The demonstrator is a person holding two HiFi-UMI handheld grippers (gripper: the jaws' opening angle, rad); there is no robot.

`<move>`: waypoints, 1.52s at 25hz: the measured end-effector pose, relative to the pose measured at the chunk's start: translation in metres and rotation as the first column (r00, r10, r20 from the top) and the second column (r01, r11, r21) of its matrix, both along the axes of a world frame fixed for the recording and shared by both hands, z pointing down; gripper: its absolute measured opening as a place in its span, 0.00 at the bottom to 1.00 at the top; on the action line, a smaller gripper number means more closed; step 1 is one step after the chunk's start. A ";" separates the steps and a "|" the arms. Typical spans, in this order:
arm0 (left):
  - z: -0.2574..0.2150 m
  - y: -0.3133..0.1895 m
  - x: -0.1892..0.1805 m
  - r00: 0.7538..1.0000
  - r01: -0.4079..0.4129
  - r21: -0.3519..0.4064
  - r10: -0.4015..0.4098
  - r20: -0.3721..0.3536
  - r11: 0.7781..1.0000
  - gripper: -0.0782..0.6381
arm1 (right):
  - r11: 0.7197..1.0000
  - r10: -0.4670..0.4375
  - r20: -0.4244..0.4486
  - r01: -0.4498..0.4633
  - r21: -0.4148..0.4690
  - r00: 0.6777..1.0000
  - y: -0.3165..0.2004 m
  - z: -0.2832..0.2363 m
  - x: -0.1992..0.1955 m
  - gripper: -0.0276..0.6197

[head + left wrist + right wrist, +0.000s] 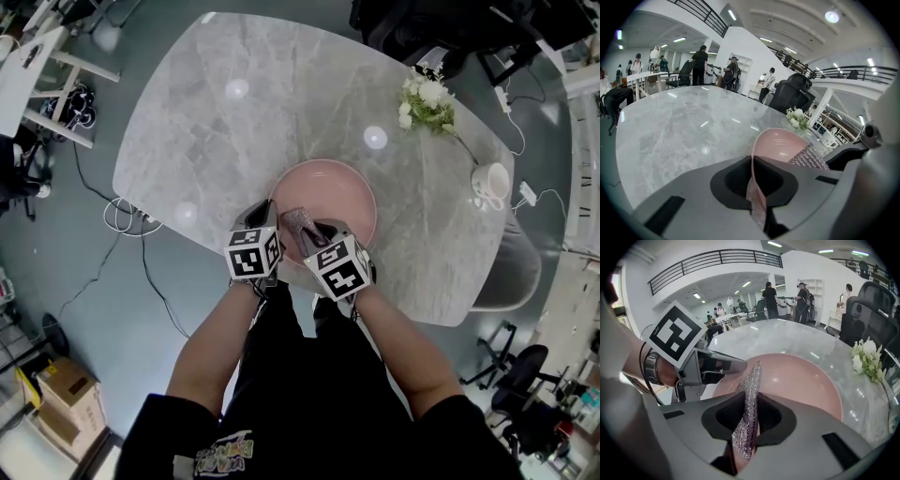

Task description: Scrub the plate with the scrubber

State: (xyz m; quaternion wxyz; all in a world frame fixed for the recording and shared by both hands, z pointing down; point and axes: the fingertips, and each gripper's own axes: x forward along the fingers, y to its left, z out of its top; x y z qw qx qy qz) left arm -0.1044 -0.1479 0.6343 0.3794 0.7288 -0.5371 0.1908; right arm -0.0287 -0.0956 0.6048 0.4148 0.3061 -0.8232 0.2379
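Near the person's edge of the veined grey marble bench (234,122), the left hand-held gripper (755,187) clamps the thin rim of a round, glossy pink plate (342,192). The right hand-held gripper (749,423) pinches a flat, silvery mesh scrubber (751,380) at the plate's near side.

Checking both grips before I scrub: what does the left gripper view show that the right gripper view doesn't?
Only the left gripper view: the left tongs shut on the rim of the pink plate. Only the right gripper view: the right tongs shut on the silvery scrubber, and the left tongs' marker cube. Both: plate, scrubber, white flowers, marble table.
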 end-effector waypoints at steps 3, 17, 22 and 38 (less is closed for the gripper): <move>0.000 0.000 0.000 1.000 0.002 -0.002 -0.002 -0.009 1.000 0.14 | 1.000 -0.006 0.001 0.006 0.002 1.000 -0.005 0.002 -0.005 0.16; 0.000 0.000 -0.001 1.000 -0.014 -0.003 0.014 -0.021 1.000 0.14 | 0.999 0.031 -0.027 -0.030 0.018 0.999 -0.049 0.013 -0.001 0.17; 0.002 0.000 0.000 1.000 -0.022 -0.003 0.022 -0.022 1.000 0.14 | 0.998 0.062 -0.046 -0.061 0.015 0.997 -0.065 0.021 0.010 0.17; 0.001 -0.001 0.000 1.000 -0.028 -0.002 0.028 -0.006 1.000 0.14 | 0.979 0.202 -0.131 -0.194 0.067 0.971 -0.106 0.020 0.081 0.17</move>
